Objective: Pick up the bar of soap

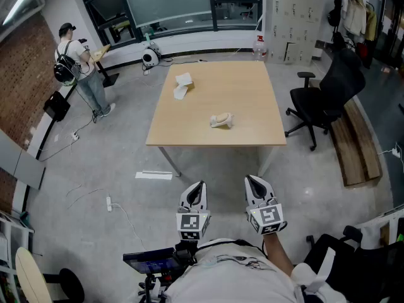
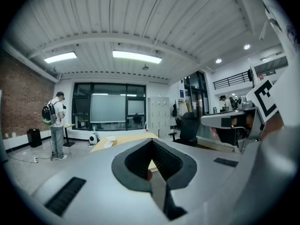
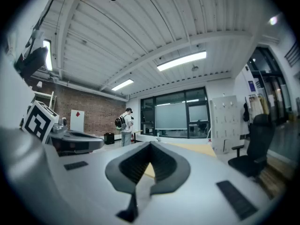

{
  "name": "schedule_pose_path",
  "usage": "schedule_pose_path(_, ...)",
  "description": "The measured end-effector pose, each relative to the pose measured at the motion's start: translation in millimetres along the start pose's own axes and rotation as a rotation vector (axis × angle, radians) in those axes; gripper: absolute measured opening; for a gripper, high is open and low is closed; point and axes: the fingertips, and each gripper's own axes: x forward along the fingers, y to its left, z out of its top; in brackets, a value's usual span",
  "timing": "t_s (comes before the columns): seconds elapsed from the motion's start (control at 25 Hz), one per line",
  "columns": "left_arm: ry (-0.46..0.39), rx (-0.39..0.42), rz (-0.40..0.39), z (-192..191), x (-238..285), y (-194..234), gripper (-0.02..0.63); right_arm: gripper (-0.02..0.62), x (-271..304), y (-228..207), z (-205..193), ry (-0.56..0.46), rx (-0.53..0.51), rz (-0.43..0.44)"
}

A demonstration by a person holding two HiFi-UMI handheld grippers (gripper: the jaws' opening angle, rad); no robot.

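Observation:
A pale, cream-coloured lump that looks like the bar of soap [image 1: 221, 120] lies near the front of the wooden table [image 1: 252, 100]. A white crumpled item [image 1: 183, 86] lies farther back on the left. My left gripper [image 1: 197, 189] and right gripper [image 1: 254, 182] are held side by side close to my body, well short of the table and above the floor. Both are shut with nothing between them. In the left gripper view the shut left gripper [image 2: 151, 142] points at the table [image 2: 123, 139]. In the right gripper view the shut right gripper [image 3: 150, 145] does the same.
A black office chair [image 1: 328, 96] stands right of the table, beside a wooden bench [image 1: 356, 144]. A person with a backpack [image 1: 79, 65] stands at the far left. Cables and a power strip [image 1: 108, 203] lie on the floor to the left. Lockers [image 1: 297, 11] line the back wall.

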Motion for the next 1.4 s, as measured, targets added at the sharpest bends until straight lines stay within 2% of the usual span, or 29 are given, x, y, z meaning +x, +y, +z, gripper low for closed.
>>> schedule_pose_path(0.32, 0.035, 0.013, -0.019, -19, 2, -7, 0.002, 0.005, -6, -4, 2, -0.008, 0.006, 0.003)
schedule_pose_path(0.8, 0.042, -0.004, -0.001, -24, 2, -28, 0.002, 0.005, -24, -14, -7, 0.011, 0.015, 0.021)
schedule_pose_path(1.12, 0.1, -0.011, -0.016, -50, 3, -60, 0.002, 0.005, -43, -25, -39, 0.076, 0.049, 0.045)
schedule_pose_path(1.4, 0.144, -0.033, -0.009, -62, 19, -47, 0.002, 0.005, -17, -23, -51, 0.12, 0.065, 0.077)
